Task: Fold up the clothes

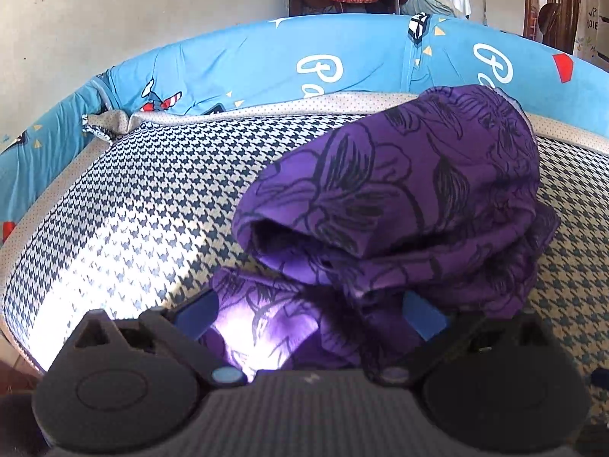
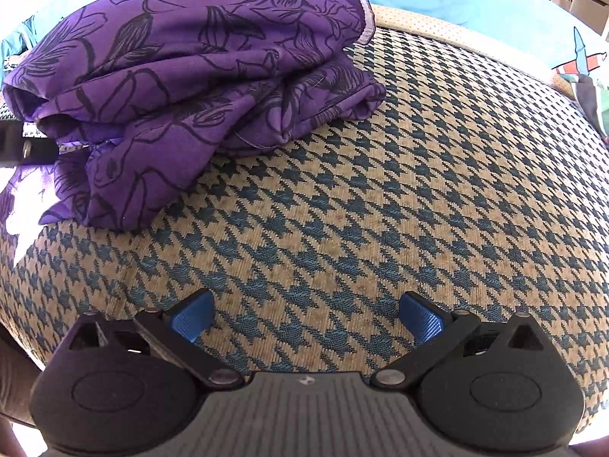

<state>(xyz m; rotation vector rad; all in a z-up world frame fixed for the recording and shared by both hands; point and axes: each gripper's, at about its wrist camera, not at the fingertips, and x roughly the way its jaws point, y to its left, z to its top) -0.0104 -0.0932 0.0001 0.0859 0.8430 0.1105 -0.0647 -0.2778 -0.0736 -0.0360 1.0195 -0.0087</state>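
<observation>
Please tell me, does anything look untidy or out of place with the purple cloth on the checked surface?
Yes. The purple floral garment is folded into a bundle, but one loose flap spills out from its near side onto the houndstooth surface, uneven with the stack. It lies between the open fingers of the left tool. The right tool is open over bare fabric.

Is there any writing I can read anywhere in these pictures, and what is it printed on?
"Pa" or "Ba", cut off: white script letters on the blue cartoon sheet, seen twice; the rest is hidden behind the cushion edge and the purple floral garment.
"OIE", partial: on a pale box at far right in the left wrist view; too small to be sure.
Nothing readable on the garment, the houndstooth cushion or either gripper.
</observation>
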